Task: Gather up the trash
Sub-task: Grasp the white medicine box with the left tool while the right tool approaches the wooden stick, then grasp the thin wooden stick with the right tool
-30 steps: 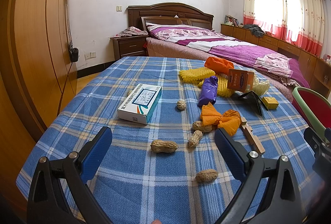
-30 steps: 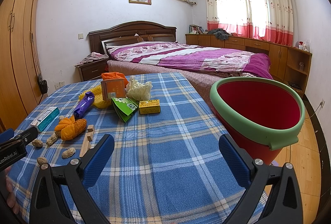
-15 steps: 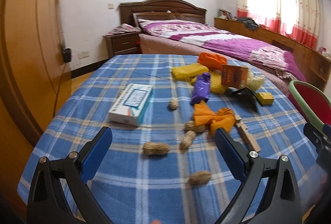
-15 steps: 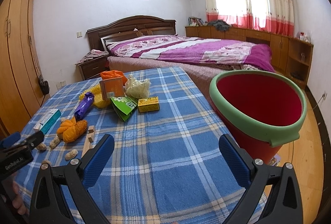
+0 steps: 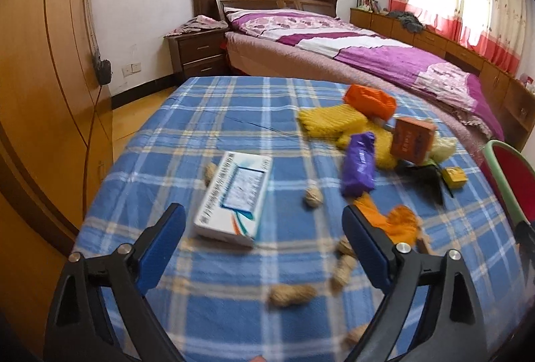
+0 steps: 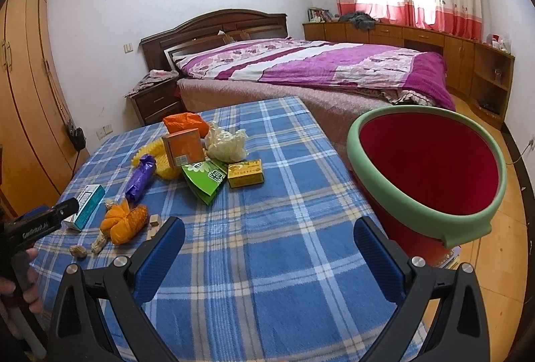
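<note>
Trash lies on a blue plaid tablecloth [image 5: 207,281]: a white medicine box [image 5: 234,198], a purple wrapper [image 5: 359,164], an orange box [image 5: 413,143], orange crumpled wrap [image 5: 398,221], yellow foam netting [image 5: 331,119] and several peanuts [image 5: 291,295]. My left gripper [image 5: 262,228] hovers over the white box, jaws wide and closing. The box's near end sits between the tips, untouched. My right gripper [image 6: 269,235] stands open over bare cloth with nothing between its fingers. A red bucket with a green rim [image 6: 418,211] stands just off the table's right edge.
A green packet [image 6: 205,178], a small yellow box [image 6: 245,173] and a white crumpled wad [image 6: 225,143] lie mid-table. Beyond the table stands a bed [image 6: 334,68]. A wooden wardrobe [image 5: 36,78] lines the left wall. A hand [image 6: 20,281] shows at the lower left.
My left gripper has moved forward and left over the peanuts to the white box, which now looks larger, and its jaws have narrowed slightly. The right gripper has shifted a little.
</note>
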Tool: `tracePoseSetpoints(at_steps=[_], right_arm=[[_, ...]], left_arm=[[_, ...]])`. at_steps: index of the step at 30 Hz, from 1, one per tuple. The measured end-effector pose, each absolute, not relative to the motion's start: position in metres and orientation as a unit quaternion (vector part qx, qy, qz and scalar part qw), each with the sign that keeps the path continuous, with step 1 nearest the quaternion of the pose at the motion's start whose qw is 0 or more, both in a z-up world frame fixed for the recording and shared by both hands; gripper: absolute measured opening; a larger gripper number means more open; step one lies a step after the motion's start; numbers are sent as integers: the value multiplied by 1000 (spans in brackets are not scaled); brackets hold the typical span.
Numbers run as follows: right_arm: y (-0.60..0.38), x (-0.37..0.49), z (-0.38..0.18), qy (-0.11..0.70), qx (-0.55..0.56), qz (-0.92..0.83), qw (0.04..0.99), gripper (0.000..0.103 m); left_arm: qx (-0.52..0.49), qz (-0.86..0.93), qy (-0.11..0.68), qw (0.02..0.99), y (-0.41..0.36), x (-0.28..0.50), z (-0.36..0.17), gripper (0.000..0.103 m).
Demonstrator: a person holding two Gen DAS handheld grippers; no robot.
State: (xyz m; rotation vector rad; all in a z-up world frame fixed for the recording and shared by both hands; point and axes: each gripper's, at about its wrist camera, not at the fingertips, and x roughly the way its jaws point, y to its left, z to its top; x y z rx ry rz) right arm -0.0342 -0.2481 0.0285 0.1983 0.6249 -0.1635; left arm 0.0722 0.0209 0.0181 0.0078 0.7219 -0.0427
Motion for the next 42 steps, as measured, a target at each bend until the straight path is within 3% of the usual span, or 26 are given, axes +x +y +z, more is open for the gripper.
tracePoseSetpoints(at_steps=[13, 18, 31, 42], right_arm=[[-243, -11, 20, 341, 101, -75, 932, 103], [-241, -8, 17, 349, 101, -71, 929, 103], [-237, -10, 14, 359, 109, -62, 925, 103], [-231, -11, 12, 369, 110, -53, 921, 103]], left_arm=[[2, -61, 415, 908, 33, 123, -1, 57], [18, -39, 415, 909, 31, 130, -1, 57], [-76, -63, 425, 900, 65, 127, -6, 57], [-33, -54, 440, 896, 39, 139, -17, 57]])
